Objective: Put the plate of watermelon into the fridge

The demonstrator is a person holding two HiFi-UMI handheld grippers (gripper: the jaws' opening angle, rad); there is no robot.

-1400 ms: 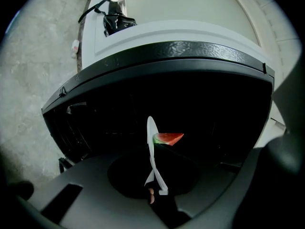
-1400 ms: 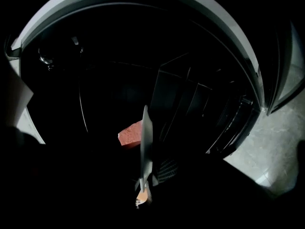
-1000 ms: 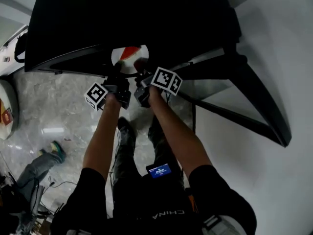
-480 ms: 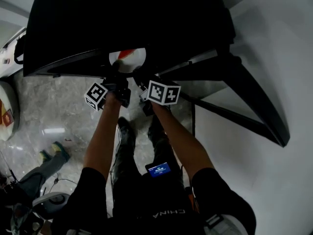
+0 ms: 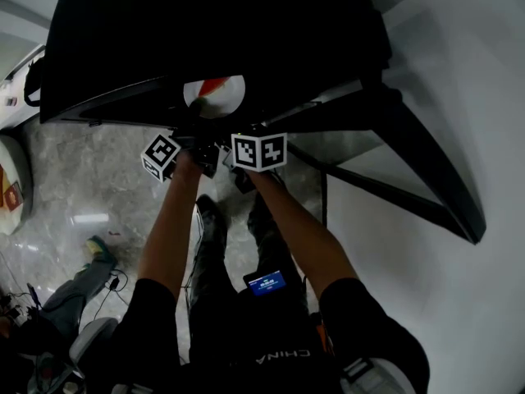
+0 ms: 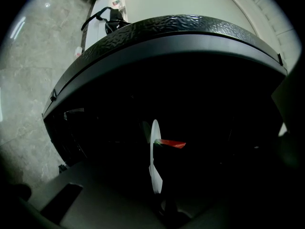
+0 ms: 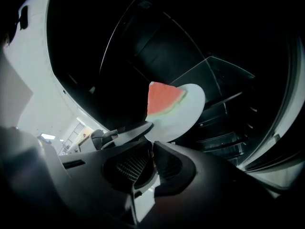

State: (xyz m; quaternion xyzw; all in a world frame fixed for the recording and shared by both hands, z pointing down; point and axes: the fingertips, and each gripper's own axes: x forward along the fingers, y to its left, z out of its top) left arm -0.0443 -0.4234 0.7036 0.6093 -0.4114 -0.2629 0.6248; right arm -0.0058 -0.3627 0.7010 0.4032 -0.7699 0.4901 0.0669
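A white plate [image 5: 215, 95] with a red watermelon wedge [image 5: 216, 86] is held at the dark mouth of the black fridge [image 5: 205, 31]. My left gripper [image 5: 195, 115] is shut on the plate's near rim. In the left gripper view the plate [image 6: 155, 156] shows edge-on, with the wedge [image 6: 171, 143] sticking out to the right. My right gripper [image 5: 239, 134] sits just behind the plate, apart from it. In the right gripper view its jaws [image 7: 151, 144] are shut on nothing, with the plate [image 7: 183, 116] and wedge [image 7: 164, 99] just beyond them.
The fridge door [image 5: 426, 171] stands open to the right, with glass shelves and drawers [image 7: 224, 104] inside. Grey marble floor [image 5: 90, 179] lies below. A white appliance [image 5: 12, 183] stands at the left edge, and another person's leg [image 5: 66, 286] is at the lower left.
My right gripper has drawn back from the plate toward me, and its marker cube has shifted left and down. The left gripper and the plate stay at the fridge opening.
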